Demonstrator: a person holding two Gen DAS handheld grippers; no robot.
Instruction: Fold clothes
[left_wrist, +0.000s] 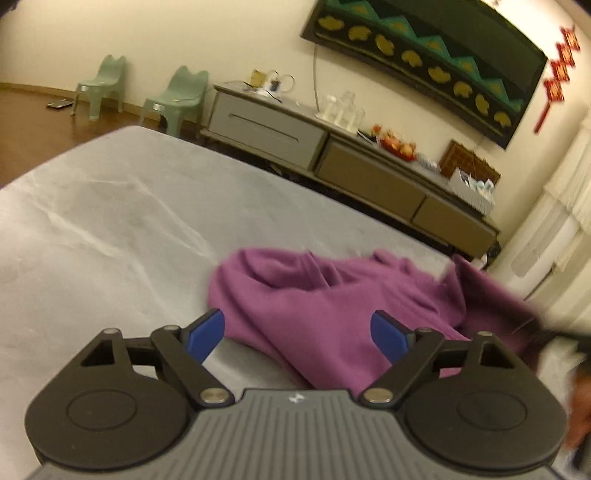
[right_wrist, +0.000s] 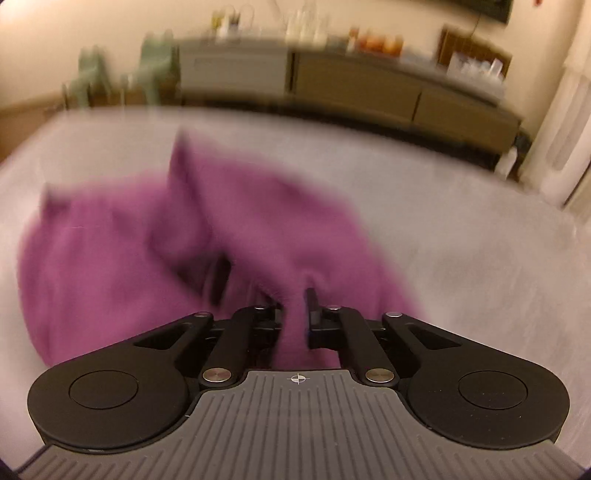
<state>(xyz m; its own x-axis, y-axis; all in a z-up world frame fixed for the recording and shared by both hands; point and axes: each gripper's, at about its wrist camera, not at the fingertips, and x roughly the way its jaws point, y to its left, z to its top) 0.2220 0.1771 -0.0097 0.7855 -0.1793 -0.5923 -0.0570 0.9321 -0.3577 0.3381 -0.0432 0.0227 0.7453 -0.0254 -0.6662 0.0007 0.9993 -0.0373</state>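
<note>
We are holding the left gripper (left_wrist: 297, 334) with its blue fingers (left_wrist: 205, 334) standing wide apart, and nothing is sitting between them. It is hanging over the near edge of the purple garment (left_wrist: 332, 295), which is lying crumpled on the grey bed sheet (left_wrist: 92, 221). We are keeping the right gripper (right_wrist: 295, 306) closed on a fold of the same purple garment (right_wrist: 258, 229); the cloth is passing between the two black fingers (right_wrist: 313, 306) and is bunching there. The garment is lying in the middle of the bed sheet (right_wrist: 480, 258), with one corner standing up. Beyond the bed sheet, a long low cabinet (left_wrist: 332, 162) is standing against the wall, and two green chairs (left_wrist: 177, 96) are standing beside it.
</note>
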